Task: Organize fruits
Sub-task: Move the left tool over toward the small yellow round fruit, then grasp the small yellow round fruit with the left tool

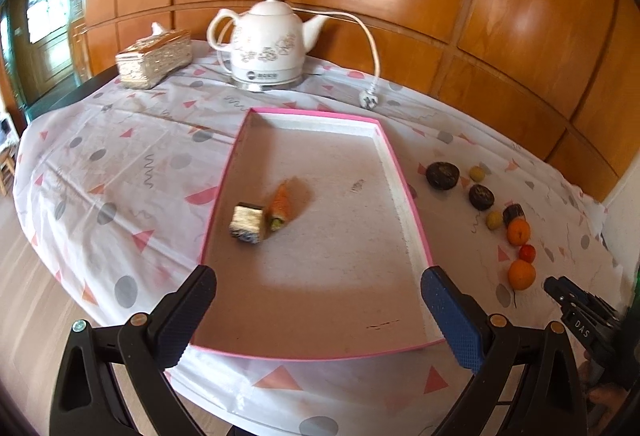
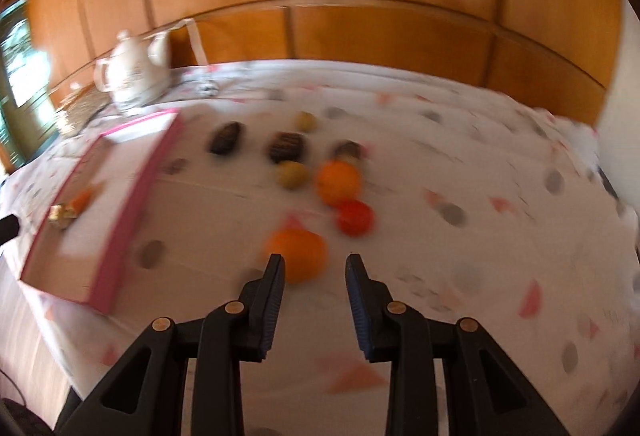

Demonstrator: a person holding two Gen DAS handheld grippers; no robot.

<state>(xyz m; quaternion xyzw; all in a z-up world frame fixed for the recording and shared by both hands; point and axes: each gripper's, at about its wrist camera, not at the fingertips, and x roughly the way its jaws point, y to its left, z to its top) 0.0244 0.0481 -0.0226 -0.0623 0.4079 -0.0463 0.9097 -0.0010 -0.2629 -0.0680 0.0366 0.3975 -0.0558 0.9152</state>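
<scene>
Pink tray point(image 1: 412, 220): holds carrot point(image 1: 280, 206) and block point(image 1: 246, 222). Oranges point(image 1: 521, 273) in loose row on tablecloth point(image 1: 120, 164), right of tray. Left gripper point(image 1: 316, 300): wide apart, empty. Right gripper point(image 2: 316, 268): narrow gap, empty, just short of nearest orange point(image 2: 298, 252)

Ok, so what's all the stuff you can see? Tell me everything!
tray: one, pink rim, middle of table
carrot piece: one, orange, in tray
block: one, gold, in tray beside carrot piece
kettle: one, white, behind tray
plug: one, white, beside kettle
tissue box: one, gold, far left
dark pieces: three, brown-black, right of tray
small fruits: two, yellow-green, among dark pieces
oranges: two, orange, right of tray
red fruit: one, between oranges
tablecloth: one, white, patterned
left gripper: black, wide open, empty
right gripper: black, slightly apart, empty
</scene>
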